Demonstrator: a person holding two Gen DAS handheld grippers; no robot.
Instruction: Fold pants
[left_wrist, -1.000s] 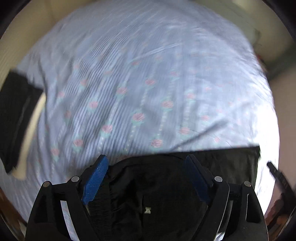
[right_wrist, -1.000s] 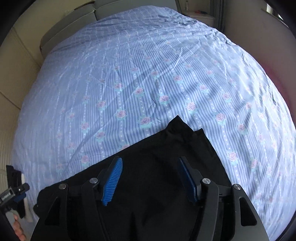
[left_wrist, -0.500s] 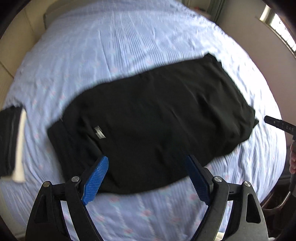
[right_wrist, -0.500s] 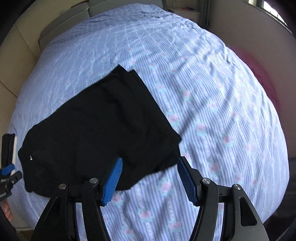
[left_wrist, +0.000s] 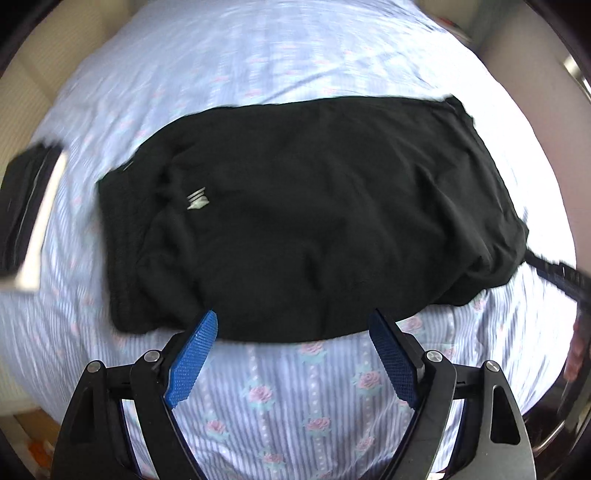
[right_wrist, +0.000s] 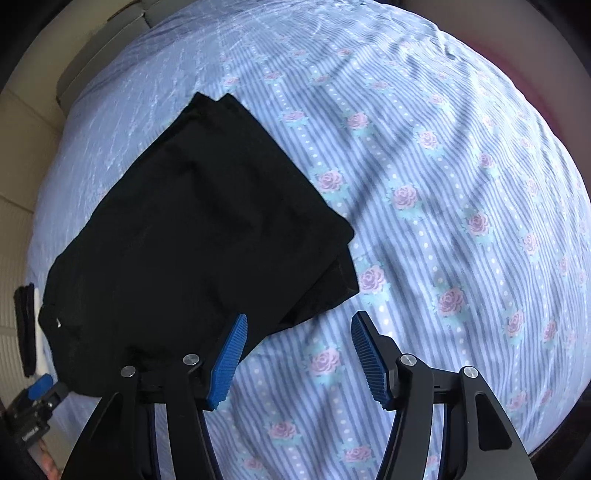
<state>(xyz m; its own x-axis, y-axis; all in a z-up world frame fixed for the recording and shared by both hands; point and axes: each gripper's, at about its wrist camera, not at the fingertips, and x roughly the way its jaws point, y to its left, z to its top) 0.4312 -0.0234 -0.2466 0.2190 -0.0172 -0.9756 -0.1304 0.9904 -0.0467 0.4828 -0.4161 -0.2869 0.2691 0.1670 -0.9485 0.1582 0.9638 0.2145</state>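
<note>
Black pants (left_wrist: 314, 218) lie folded in a wide rectangle on the bed, waistband to the left with a small white logo (left_wrist: 197, 198). They also show in the right wrist view (right_wrist: 192, 243), lying to the left. My left gripper (left_wrist: 291, 325) is open and empty, just short of the pants' near edge. My right gripper (right_wrist: 297, 328) is open and empty, over the sheet by the pants' near right corner. The right gripper's tip (left_wrist: 554, 273) shows at the right edge of the left wrist view, and the left gripper (right_wrist: 37, 391) at the lower left of the right wrist view.
The bed has a blue striped sheet with pink roses (right_wrist: 443, 221). A second dark folded item with a white edge (left_wrist: 29, 206) lies at the bed's left edge, seen also in the right wrist view (right_wrist: 27, 332). Beige wall panels (right_wrist: 22, 147) stand beyond the bed on the left.
Both grippers have drawn back from over the pants toward the near side of the bed. The whole folded pants now show in both views. Both stay open.
</note>
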